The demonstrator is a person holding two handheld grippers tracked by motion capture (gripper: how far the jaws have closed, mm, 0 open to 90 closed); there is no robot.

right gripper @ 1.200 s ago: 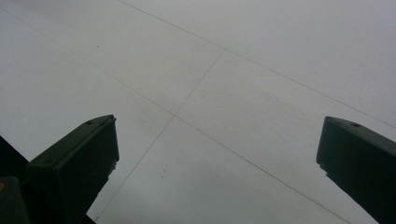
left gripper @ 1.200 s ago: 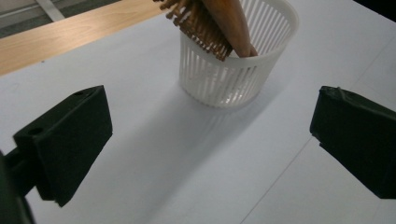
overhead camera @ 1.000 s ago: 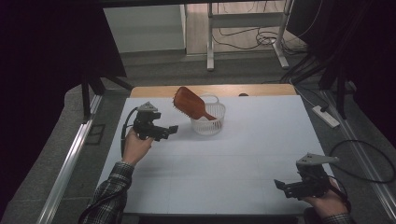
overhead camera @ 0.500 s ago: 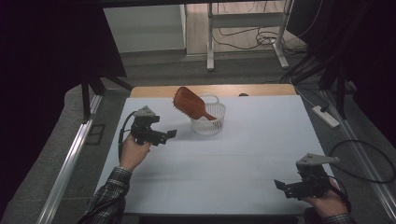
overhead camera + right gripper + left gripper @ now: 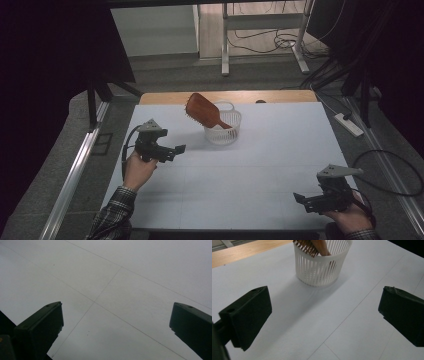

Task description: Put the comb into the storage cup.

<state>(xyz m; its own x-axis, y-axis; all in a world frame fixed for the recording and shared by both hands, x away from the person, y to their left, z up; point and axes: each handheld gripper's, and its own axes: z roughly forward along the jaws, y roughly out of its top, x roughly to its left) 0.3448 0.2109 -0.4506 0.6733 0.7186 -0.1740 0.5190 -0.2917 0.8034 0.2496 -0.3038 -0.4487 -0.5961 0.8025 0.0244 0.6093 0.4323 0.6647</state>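
A white rectangular table top [image 5: 260, 165] with a bare wooden strip along its far edge carries a small white slatted plastic basket [image 5: 223, 128] near that far edge. Leaning out of the basket is a reddish-brown wooden paddle hairbrush [image 5: 202, 110] — handle down inside, bristled head tilted up over the rim. The left gripper [image 5: 172, 151] hovers to the near left of the basket, jaws spread wide with nothing between them. The right gripper [image 5: 302, 199] sits well apart from the basket at the table's near right corner — jaws likewise wide apart and empty.
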